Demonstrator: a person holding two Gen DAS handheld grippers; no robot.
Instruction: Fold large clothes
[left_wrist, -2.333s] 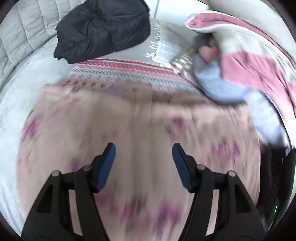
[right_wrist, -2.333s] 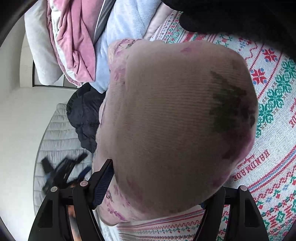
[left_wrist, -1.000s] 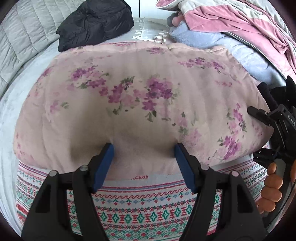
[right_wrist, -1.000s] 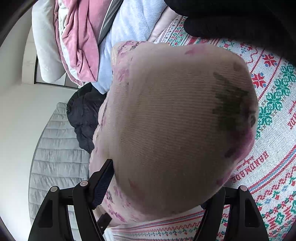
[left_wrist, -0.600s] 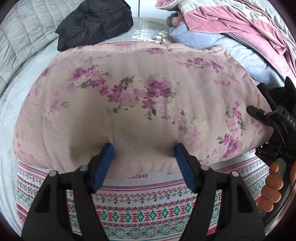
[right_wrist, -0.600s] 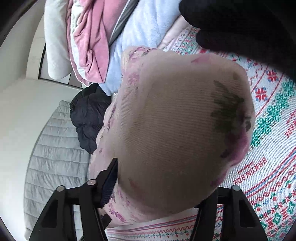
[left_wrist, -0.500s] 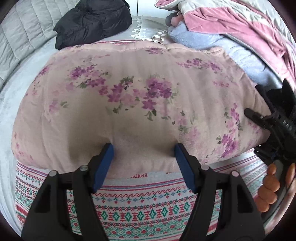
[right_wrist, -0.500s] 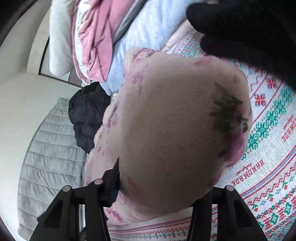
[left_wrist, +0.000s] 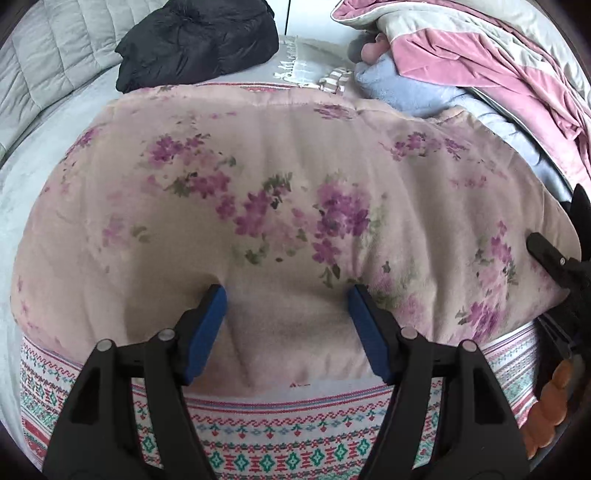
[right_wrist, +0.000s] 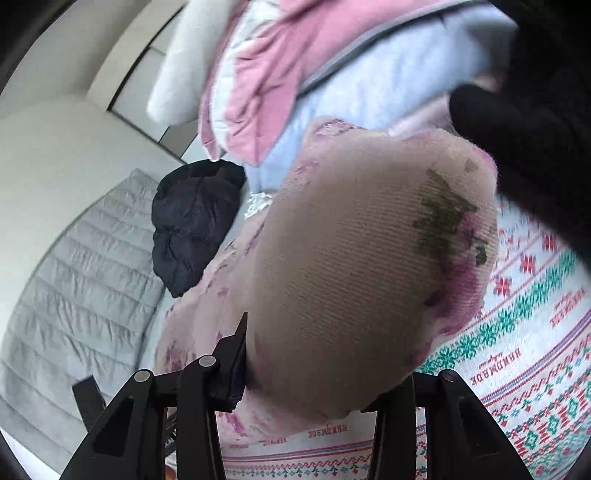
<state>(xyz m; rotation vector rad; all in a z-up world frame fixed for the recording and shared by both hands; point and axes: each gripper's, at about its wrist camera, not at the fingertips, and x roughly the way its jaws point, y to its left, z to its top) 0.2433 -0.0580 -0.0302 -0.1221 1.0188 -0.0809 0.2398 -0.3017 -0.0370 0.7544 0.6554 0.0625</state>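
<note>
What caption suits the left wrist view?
Open left tongs poised over a folded floral pink garment on a patterned blanket.

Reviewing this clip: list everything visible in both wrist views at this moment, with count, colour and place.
floral blanket: one, pink with purple flowers, folded on the patterned cloth
patterned cloth: one, white with red and green, under the blanket
jacket: one, black, far left
fleece: one, pale blue, far right
velvet garment: one, pink and grey, piled far right
left gripper: black, blue pads, astride blanket edge
right gripper: black, closing on blanket corner
fingers: by the right gripper
</note>
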